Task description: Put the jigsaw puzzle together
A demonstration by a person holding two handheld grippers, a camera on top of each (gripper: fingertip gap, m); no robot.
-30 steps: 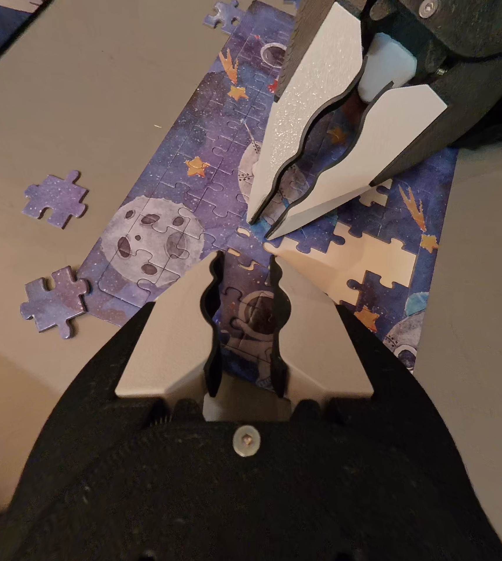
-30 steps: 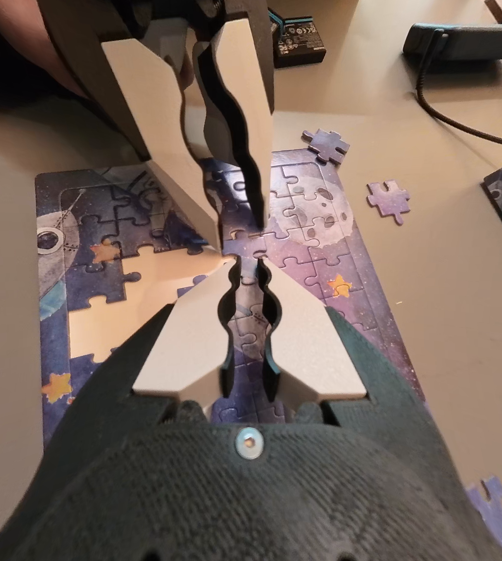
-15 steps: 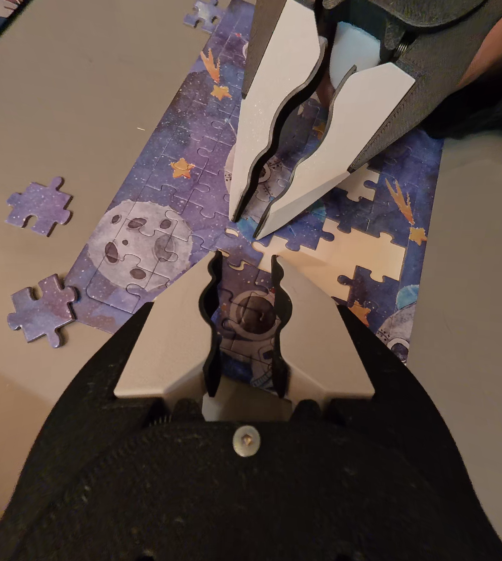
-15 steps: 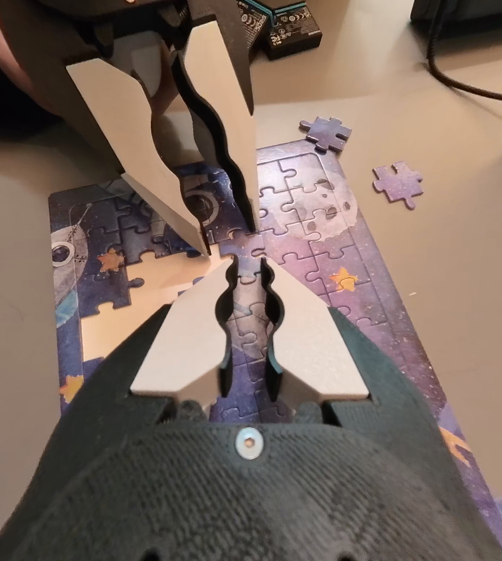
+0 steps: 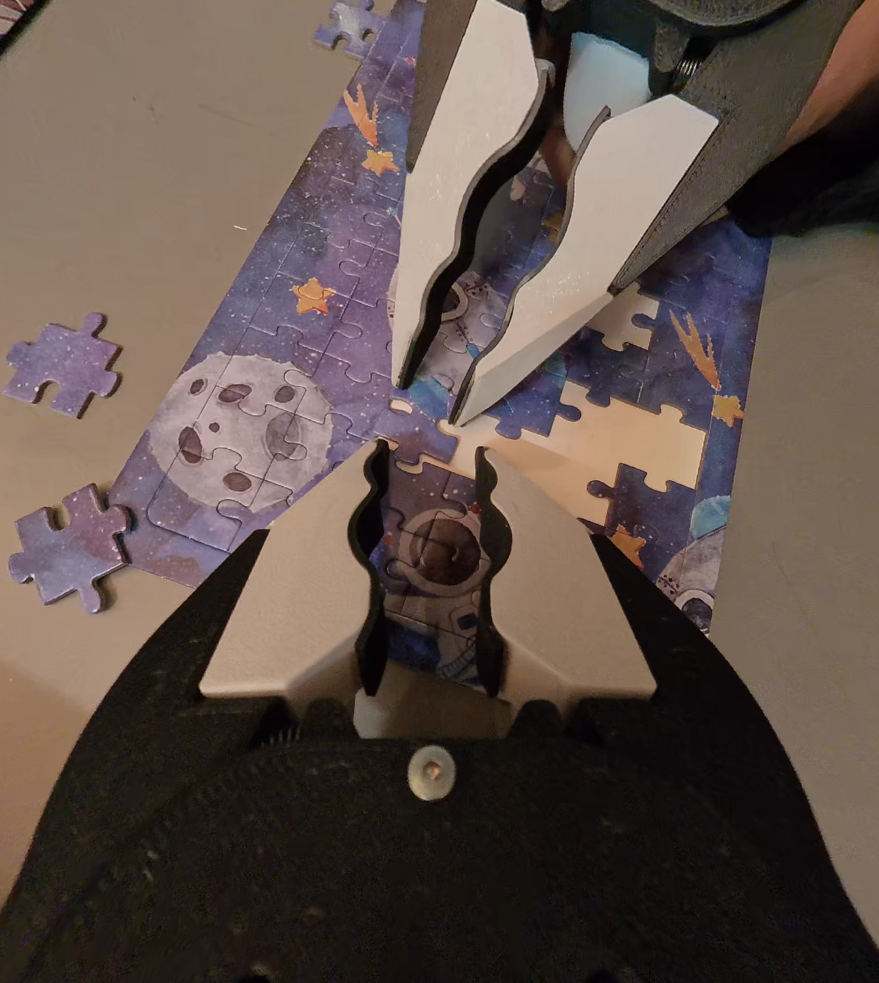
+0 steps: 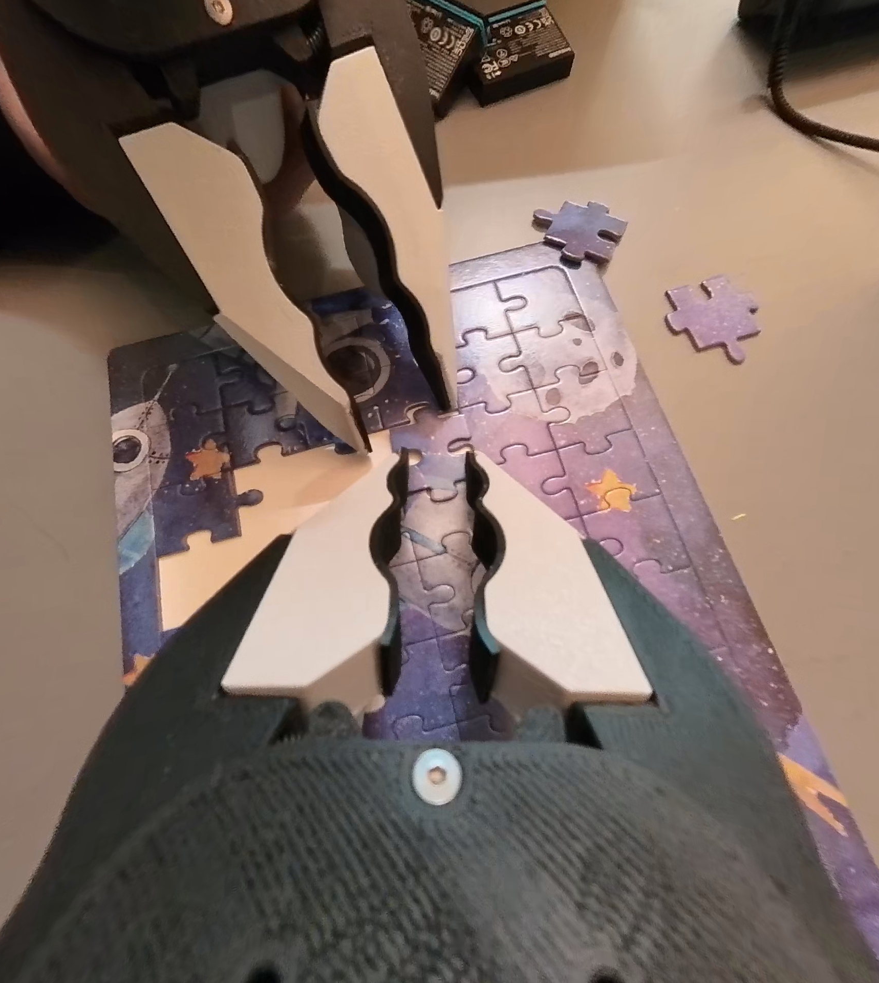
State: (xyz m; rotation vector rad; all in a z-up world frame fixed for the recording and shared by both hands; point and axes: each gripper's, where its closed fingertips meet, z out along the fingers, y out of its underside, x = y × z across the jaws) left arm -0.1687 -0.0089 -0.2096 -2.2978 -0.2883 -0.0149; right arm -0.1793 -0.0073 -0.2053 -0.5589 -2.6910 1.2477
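The space jigsaw puzzle (image 5: 235,425) lies flat on the table, mostly filled, with a bare cream gap (image 5: 639,441) in its tray. A purple piece (image 5: 421,436) sits slightly askew at the gap's edge. My left gripper (image 5: 430,452) is open and empty, its tips at this piece's near side. My right gripper (image 5: 429,402) faces it from the far side, narrowly open and empty, tips down at the same piece. In the right wrist view the right gripper (image 6: 437,457) and the left gripper (image 6: 404,425) meet over the piece (image 6: 437,431) on the puzzle (image 6: 612,425).
Loose purple pieces lie on the table left of the puzzle (image 5: 65,364) (image 5: 73,550), and another at its far corner (image 5: 354,26). In the right wrist view two loose pieces (image 6: 583,236) (image 6: 713,316) lie beyond the puzzle, with black boxes (image 6: 522,58) and a black cable (image 6: 825,122) behind. Both grippers' tips are close together, under 4 cm apart. The space jigsaw puzzle (image 5: 235,425) is about 6 cm from both grippers' fingertips. It turns up in the right wrist view (image 6: 568,356) as well.
The right gripper's jaws have opened slightly and it has tilted lower over the puzzle. The purple piece stays between the two grippers' tips. The left gripper has barely moved.
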